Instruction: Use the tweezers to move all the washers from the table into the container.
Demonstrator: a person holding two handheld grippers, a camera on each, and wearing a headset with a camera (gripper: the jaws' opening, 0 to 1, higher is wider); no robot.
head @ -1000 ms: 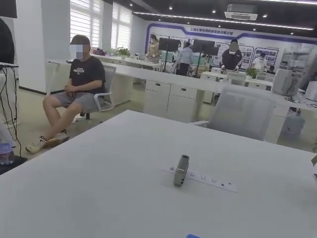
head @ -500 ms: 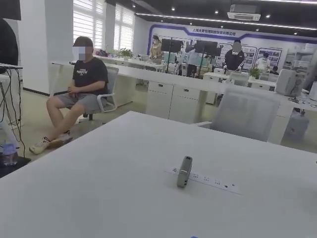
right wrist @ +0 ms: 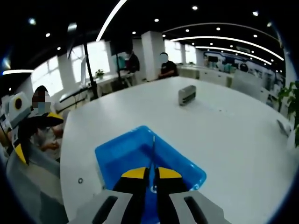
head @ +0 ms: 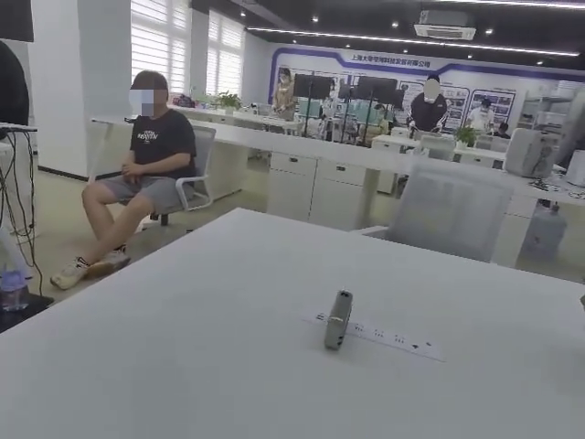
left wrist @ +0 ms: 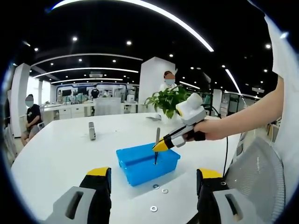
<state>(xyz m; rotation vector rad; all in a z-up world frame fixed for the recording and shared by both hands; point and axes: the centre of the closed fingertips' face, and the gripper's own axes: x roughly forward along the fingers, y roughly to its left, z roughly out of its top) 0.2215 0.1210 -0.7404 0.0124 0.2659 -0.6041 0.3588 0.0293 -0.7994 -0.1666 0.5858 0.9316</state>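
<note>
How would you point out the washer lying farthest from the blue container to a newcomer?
On the white table, find the blue container and look in front of its near corner. The first washer and second washer lie side by side there; the third washer lies alone, farther out, closest to the left gripper.

The left hand-held gripper [left wrist: 154,173] has black, yellow-capped jaws, grey mounts.
</note>
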